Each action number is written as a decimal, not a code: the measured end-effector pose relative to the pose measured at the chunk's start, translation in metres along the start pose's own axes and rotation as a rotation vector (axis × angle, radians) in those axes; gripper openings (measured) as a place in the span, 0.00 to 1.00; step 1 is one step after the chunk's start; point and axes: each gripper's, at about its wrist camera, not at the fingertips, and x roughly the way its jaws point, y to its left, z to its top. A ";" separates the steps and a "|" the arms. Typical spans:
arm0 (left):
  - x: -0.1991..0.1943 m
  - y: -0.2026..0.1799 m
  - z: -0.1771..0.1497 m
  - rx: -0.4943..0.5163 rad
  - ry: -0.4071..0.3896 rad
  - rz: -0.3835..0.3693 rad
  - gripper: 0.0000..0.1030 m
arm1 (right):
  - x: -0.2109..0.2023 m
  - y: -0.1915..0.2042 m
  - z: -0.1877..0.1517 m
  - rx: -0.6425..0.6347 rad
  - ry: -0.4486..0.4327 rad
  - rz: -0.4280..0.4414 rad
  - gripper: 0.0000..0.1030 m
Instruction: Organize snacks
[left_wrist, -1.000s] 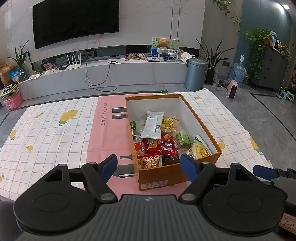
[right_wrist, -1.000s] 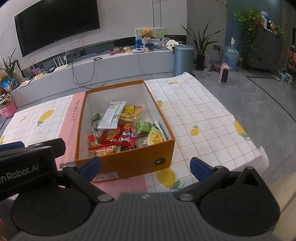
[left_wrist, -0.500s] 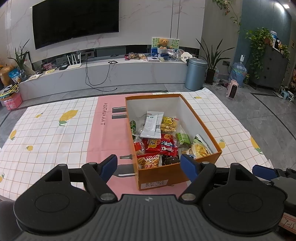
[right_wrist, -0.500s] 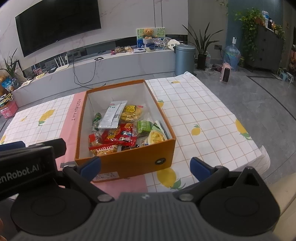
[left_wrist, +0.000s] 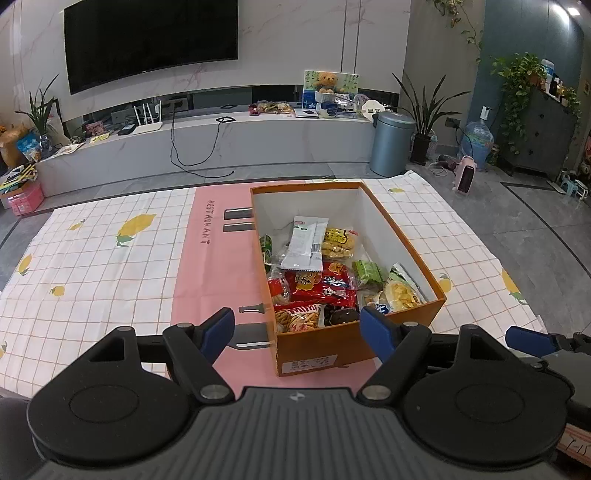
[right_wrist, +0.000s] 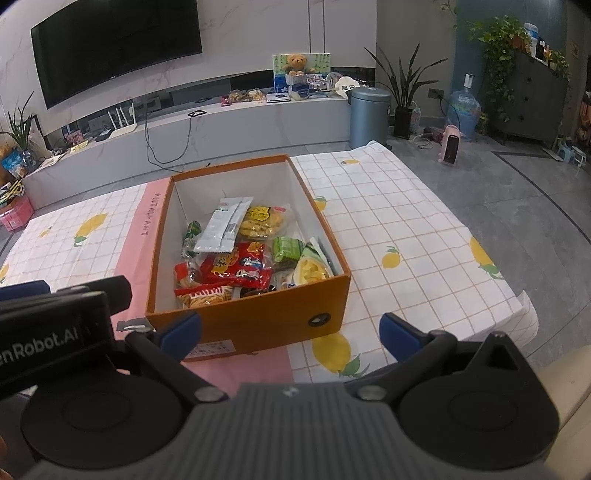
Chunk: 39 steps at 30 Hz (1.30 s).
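An orange box (left_wrist: 406, 243) with a white inside stands on the checked tablecloth; it also shows in the right wrist view (right_wrist: 251, 321). It holds several snack packs: a white sachet (left_wrist: 306, 243), a yellow pack (left_wrist: 338, 243), a red pack (left_wrist: 325, 284), a green pack (left_wrist: 367, 271). My left gripper (left_wrist: 297, 330) is open and empty, just in front of the box's near end. My right gripper (right_wrist: 290, 334) is open and empty, in front of the box's near right corner. The left gripper's body (right_wrist: 55, 332) shows at the right view's left edge.
The tablecloth (left_wrist: 92, 266) has a pink strip (left_wrist: 210, 266) left of the box. Beyond the table stand a long TV bench (left_wrist: 207, 147), a grey bin (left_wrist: 391, 144), plants and a water bottle. The table's right edge (right_wrist: 517, 295) drops to grey floor.
Almost nothing has moved. The right wrist view has shifted very slightly; both grippers stay open in front of the box.
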 end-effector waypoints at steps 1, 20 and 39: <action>0.000 0.000 -0.001 -0.001 0.000 0.000 0.88 | 0.000 0.000 0.000 -0.002 -0.001 -0.002 0.97; 0.001 0.001 -0.001 -0.002 0.000 -0.002 0.88 | 0.003 0.004 -0.003 -0.007 -0.005 0.001 0.97; 0.002 0.001 -0.003 -0.001 0.001 -0.003 0.88 | 0.001 0.006 -0.003 -0.015 -0.007 0.004 0.97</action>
